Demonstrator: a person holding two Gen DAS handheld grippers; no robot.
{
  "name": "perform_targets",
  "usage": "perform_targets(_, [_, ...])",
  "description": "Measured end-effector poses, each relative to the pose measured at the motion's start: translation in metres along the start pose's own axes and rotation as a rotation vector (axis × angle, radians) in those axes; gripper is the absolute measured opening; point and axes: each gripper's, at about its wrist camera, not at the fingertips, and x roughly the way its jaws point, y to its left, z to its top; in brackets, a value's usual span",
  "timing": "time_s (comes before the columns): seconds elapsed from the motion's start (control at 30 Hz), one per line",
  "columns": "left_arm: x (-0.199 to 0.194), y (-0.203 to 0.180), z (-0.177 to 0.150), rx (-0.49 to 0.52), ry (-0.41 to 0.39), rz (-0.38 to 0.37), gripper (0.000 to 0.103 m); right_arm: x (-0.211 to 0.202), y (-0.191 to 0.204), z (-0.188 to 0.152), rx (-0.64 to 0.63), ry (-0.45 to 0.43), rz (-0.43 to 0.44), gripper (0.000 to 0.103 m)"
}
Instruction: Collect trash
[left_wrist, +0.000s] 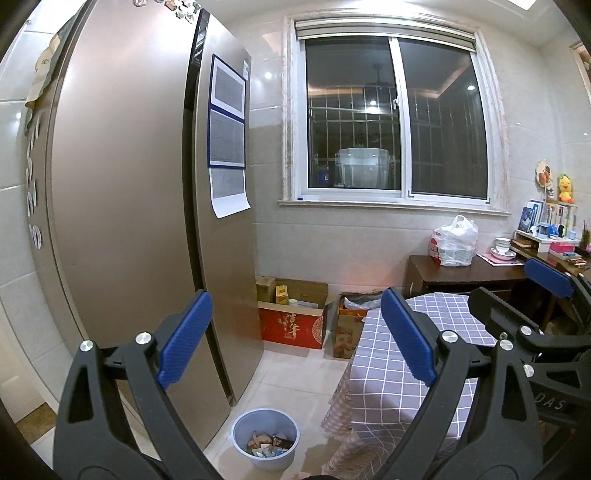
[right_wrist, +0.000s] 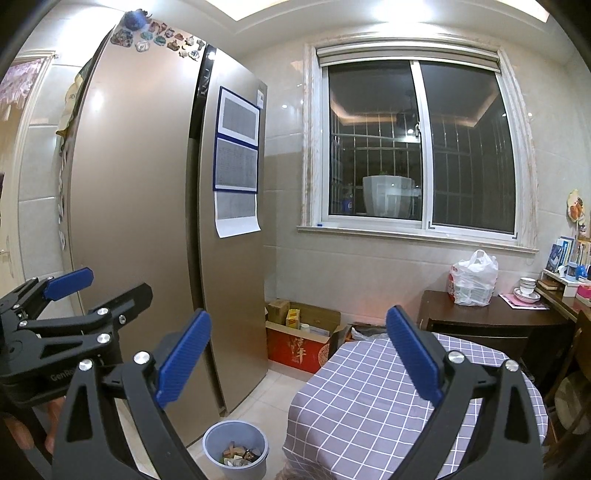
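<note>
A pale blue bin (left_wrist: 265, 439) stands on the tiled floor beside the fridge, holding several scraps of trash (left_wrist: 271, 445). It also shows in the right wrist view (right_wrist: 235, 448). My left gripper (left_wrist: 295, 339) is open and empty, held high above the bin. My right gripper (right_wrist: 299, 358) is open and empty too, above the table edge. The right gripper shows at the right of the left wrist view (left_wrist: 524, 295). The left gripper shows at the left of the right wrist view (right_wrist: 96, 288).
A tall fridge (left_wrist: 122, 206) fills the left. A table with a checked purple cloth (left_wrist: 424, 369) stands right of the bin. Cardboard boxes (left_wrist: 291, 317) sit under the window. A dark desk (left_wrist: 465, 273) carries a white plastic bag (left_wrist: 454, 242) and bowls.
</note>
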Motion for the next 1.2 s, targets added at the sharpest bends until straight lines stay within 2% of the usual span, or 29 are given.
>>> perform_targets(1.2, [0.0085,0.0081,-0.0065,0.019,0.019,-0.006,0.091,0.0052,0.0006,-0.0001,0.024,0.020,0.014,0.094])
